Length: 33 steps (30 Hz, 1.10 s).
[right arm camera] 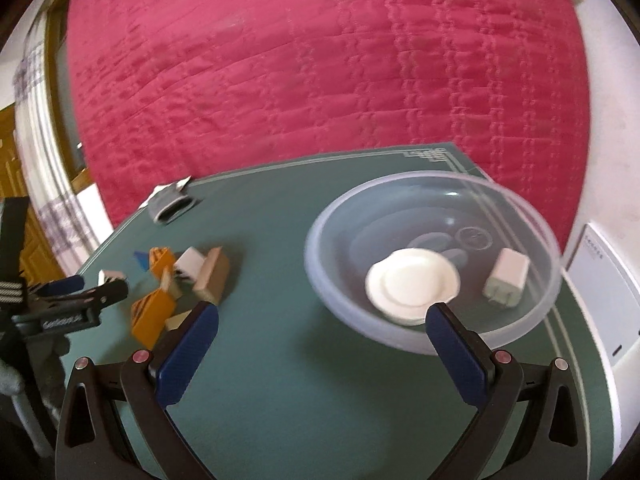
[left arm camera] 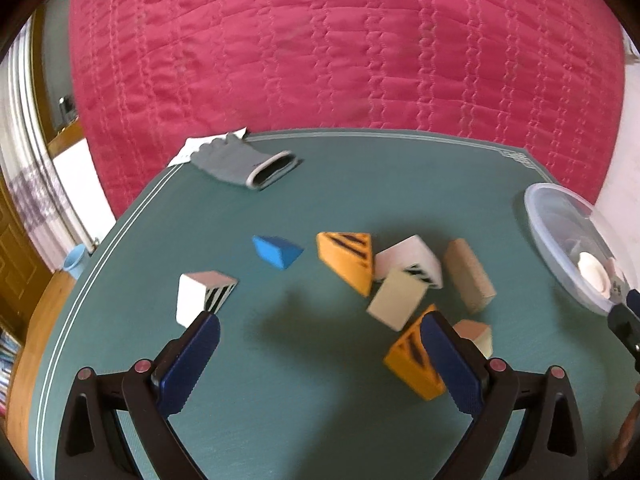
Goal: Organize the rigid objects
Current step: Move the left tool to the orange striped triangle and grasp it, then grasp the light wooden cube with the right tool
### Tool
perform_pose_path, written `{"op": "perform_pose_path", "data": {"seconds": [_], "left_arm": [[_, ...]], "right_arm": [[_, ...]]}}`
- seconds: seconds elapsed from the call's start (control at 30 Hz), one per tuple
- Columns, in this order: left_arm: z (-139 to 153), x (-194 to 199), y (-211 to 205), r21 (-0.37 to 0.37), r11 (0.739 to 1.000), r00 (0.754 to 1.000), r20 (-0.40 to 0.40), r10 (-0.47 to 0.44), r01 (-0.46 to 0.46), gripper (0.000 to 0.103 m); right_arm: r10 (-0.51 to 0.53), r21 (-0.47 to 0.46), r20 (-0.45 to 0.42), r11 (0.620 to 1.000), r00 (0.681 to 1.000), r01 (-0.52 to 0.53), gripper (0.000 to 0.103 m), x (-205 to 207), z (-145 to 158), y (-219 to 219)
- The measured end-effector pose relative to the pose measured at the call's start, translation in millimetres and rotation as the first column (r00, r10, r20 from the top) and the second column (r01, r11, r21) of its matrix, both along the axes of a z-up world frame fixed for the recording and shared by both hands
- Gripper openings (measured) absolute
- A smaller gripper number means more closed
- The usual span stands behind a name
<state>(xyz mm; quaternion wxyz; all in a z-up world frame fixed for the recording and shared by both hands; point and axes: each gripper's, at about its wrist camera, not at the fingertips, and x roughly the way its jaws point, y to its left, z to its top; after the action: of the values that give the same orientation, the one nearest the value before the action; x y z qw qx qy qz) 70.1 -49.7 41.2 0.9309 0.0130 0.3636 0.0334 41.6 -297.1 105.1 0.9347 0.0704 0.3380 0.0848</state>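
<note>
Wooden blocks (left arm camera: 404, 276) (orange, white, blue and tan) lie scattered mid-tabletop ahead of the left gripper (left arm camera: 320, 344), jaws spread wide and empty. Right gripper (right arm camera: 322, 330), jaws likewise apart, faces a clear plastic bowl (right arm camera: 520, 320) near the green tabletop's (right arm camera: 280, 400) right edge, holding a white round lid (right arm camera: 412, 286) and a white charger plug (right arm camera: 506, 278).

Before me a green table (left arm camera: 304, 420), behind it a pink quilted bedcover (left arm camera: 340, 52) filling the upper frame, a wooden door (left arm camera: 16, 248) at left edge, daylight.
</note>
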Motion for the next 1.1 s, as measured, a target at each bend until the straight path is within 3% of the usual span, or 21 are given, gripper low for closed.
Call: {"op": "perform_pose_path", "data": {"seconds": [0.27, 0.57, 0.67, 0.77, 0.83, 0.9, 1.1], "left_arm": [[-15, -4, -5, -0.02, 0.999, 0.998, -0.046, -0.042, 0.041, 0.102], [-16, 0, -25, -0.017, 0.993, 0.992, -0.052, -0.115, 0.114, 0.099], [-20, 6, -29, -0.012, 0.992, 0.99, -0.066, -0.124, 0.124, 0.086], [-29, 14, -27, -0.047, 0.99, 0.985, -0.105, -0.138, 0.134, 0.06], [-31, 14, -24, -0.071, 0.988, 0.984, -0.106, -0.143, 0.136, 0.051], [-29, 12, -24, -0.089, 0.985, 0.982, -0.105, -0.159, 0.149, 0.031], [-25, 3, -14, -0.104, 0.984, 0.984, -0.09, -0.151, 0.142, 0.031]], "right_arm": [[0.122, 0.014, -0.035, 0.993, 0.992, -0.121, 0.103, -9, -5, 25], [0.145, 0.05, -0.079, 0.989, 0.986, -0.141, 0.103, -4, -11, 24], [0.156, 0.055, -0.086, 0.987, 0.984, -0.152, 0.103, -4, -12, 24], [0.161, 0.06, -0.103, 0.986, 0.981, -0.156, 0.103, -2, -14, 25], [0.171, 0.077, -0.124, 0.984, 0.977, -0.163, 0.103, 1, -17, 25], [0.177, 0.093, -0.141, 0.982, 0.974, -0.165, 0.103, 3, -21, 23], [0.188, 0.106, -0.17, 0.979, 0.967, -0.172, 0.103, 6, -25, 25]]}}
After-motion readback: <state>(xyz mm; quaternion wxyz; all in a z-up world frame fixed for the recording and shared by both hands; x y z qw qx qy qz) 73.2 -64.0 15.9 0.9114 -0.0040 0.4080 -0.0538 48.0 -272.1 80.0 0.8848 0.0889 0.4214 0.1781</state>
